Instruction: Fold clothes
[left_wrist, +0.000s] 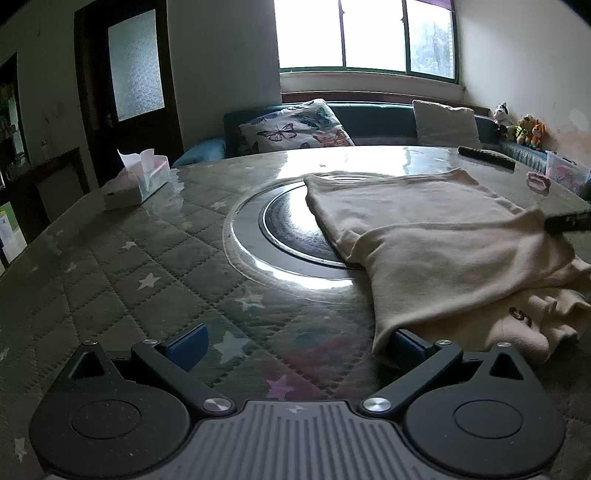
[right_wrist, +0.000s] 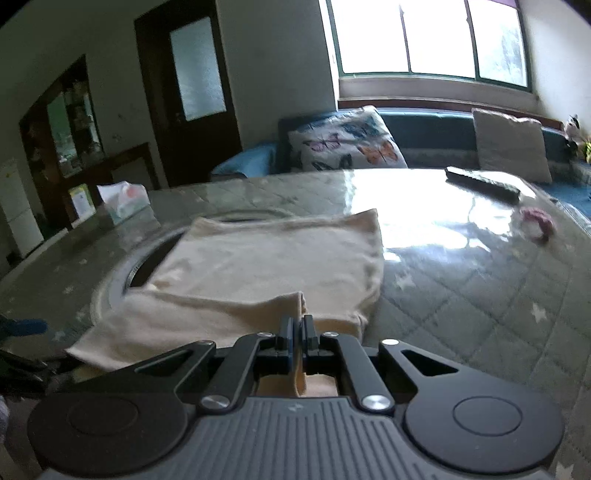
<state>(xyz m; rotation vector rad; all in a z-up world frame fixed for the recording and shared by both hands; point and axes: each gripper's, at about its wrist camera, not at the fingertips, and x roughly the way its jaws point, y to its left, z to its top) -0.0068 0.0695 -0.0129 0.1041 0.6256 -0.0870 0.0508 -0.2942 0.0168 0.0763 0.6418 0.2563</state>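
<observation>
A cream garment (left_wrist: 424, 221) lies partly folded on the round table, over the right half of the turntable. In the right wrist view the garment (right_wrist: 273, 266) fills the middle. My left gripper (left_wrist: 295, 343) is open and low over the table, its right finger (left_wrist: 410, 347) against the garment's near corner, which drapes over the pad. My right gripper (right_wrist: 298, 328) is shut on a folded edge of the garment and holds it lifted above the lower layer. Its dark tip shows in the left wrist view (left_wrist: 569, 221).
A quilted star-pattern cover under clear plastic covers the table (left_wrist: 129, 258). A glass turntable (left_wrist: 266, 236) sits at the centre. A tissue box (left_wrist: 140, 181) stands at far left, a remote (right_wrist: 484, 182) and a pink item (right_wrist: 539, 221) at far right. A sofa with cushions (left_wrist: 295, 127) lies behind.
</observation>
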